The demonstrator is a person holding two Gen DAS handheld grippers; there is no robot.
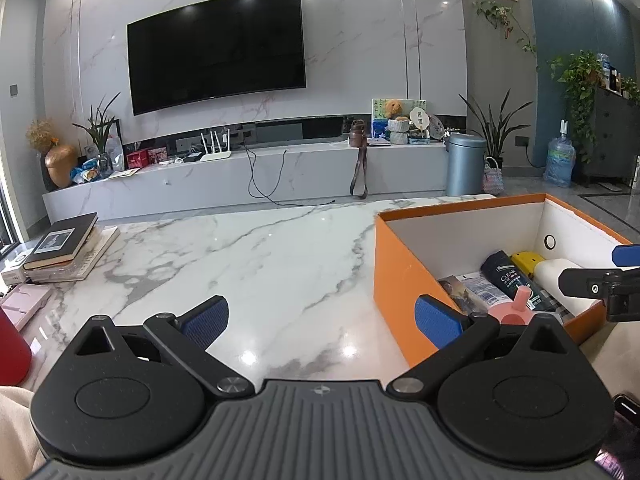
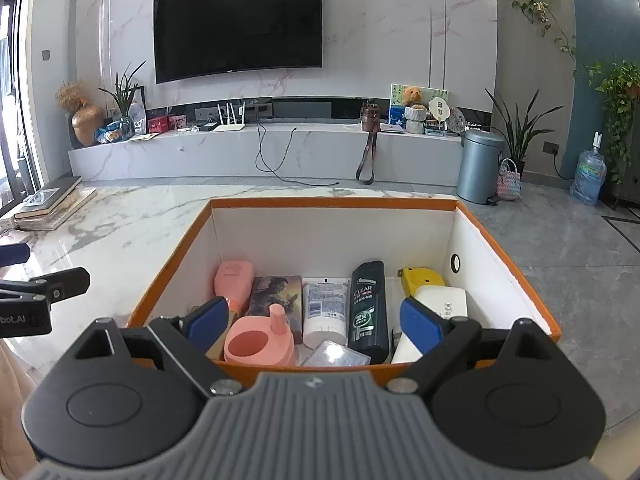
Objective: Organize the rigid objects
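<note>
An orange box [image 2: 176,264] with white inner walls stands on the marble table [image 1: 260,264]. Inside lie a pink scoop-like cup [image 2: 260,340], a pink bottle [image 2: 234,280], a picture card [image 2: 276,300], a white tube [image 2: 324,312], a dark CLEAR shampoo bottle [image 2: 368,308], a yellow item [image 2: 420,280] and a white block [image 2: 436,308]. My right gripper [image 2: 316,320] hovers open over the box's near edge, with nothing between its blue pads. My left gripper [image 1: 322,320] is open over bare tabletop, left of the orange box [image 1: 400,272], and holds nothing.
A stack of books [image 1: 68,248] lies at the table's far left, with a pink flat item [image 1: 24,308] and a red object [image 1: 12,352] nearer. Beyond the table are a TV console, a grey bin [image 1: 464,164] and plants.
</note>
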